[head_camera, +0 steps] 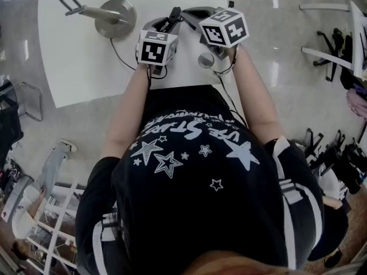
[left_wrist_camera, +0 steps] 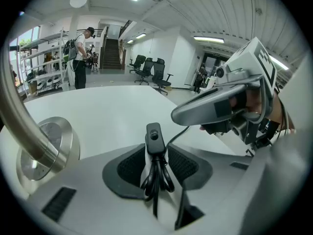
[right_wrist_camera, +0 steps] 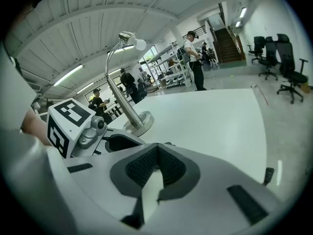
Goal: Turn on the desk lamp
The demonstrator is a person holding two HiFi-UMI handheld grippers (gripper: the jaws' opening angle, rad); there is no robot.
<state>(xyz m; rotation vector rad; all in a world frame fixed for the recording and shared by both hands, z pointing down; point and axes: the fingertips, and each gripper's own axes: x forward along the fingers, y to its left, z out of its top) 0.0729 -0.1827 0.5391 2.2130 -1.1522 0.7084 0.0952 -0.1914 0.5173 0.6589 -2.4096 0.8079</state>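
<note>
The desk lamp has a round metal base (head_camera: 116, 17) on the white table (head_camera: 74, 56) and a bent chrome neck (right_wrist_camera: 113, 67) ending in a bulb head (right_wrist_camera: 131, 37). Its black cord runs from the base to my left gripper (left_wrist_camera: 155, 153), which is shut on the cord's black inline switch (left_wrist_camera: 154, 135), with the switch end sticking out past the pads. My right gripper (right_wrist_camera: 157, 164) is shut with nothing in it. In the left gripper view the right gripper (left_wrist_camera: 215, 109) hovers just right of and above the switch. The bulb looks unlit.
Both grippers are over the table's near edge (head_camera: 172, 85), right of the lamp base (left_wrist_camera: 49, 146). Office chairs (right_wrist_camera: 274, 58), shelving (left_wrist_camera: 44, 67) and standing people (left_wrist_camera: 80, 58) fill the room beyond the table. More chair frames (head_camera: 338, 44) stand on the floor to the right.
</note>
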